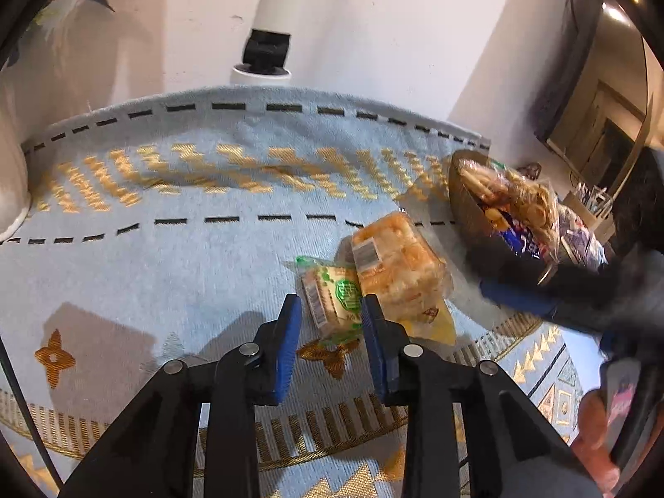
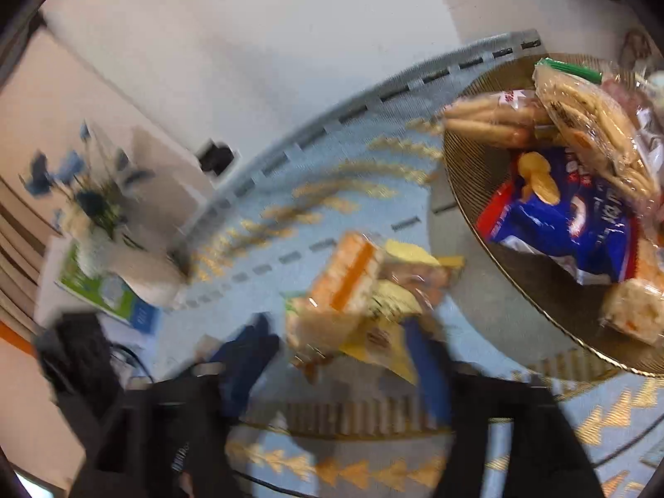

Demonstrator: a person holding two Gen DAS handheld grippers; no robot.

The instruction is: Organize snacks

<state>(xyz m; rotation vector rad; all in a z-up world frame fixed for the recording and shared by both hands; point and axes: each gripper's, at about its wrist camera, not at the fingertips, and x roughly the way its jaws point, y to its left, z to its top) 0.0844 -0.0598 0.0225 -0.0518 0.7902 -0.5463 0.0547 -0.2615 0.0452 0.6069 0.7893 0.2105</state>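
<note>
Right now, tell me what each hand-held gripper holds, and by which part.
Neither holds anything: the left hand-held gripper is open around the green-labelled packet; the right hand-held gripper is open.

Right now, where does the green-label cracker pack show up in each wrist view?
Left wrist: green-label cracker pack sits low centre, between the open fingers of the left gripper, beside the orange rice-cracker pack.
Right wrist: blurred; only a green-edged corner shows, left of and below the same orange pack.
Shared landmark: the brown snack bowl at right.
</note>
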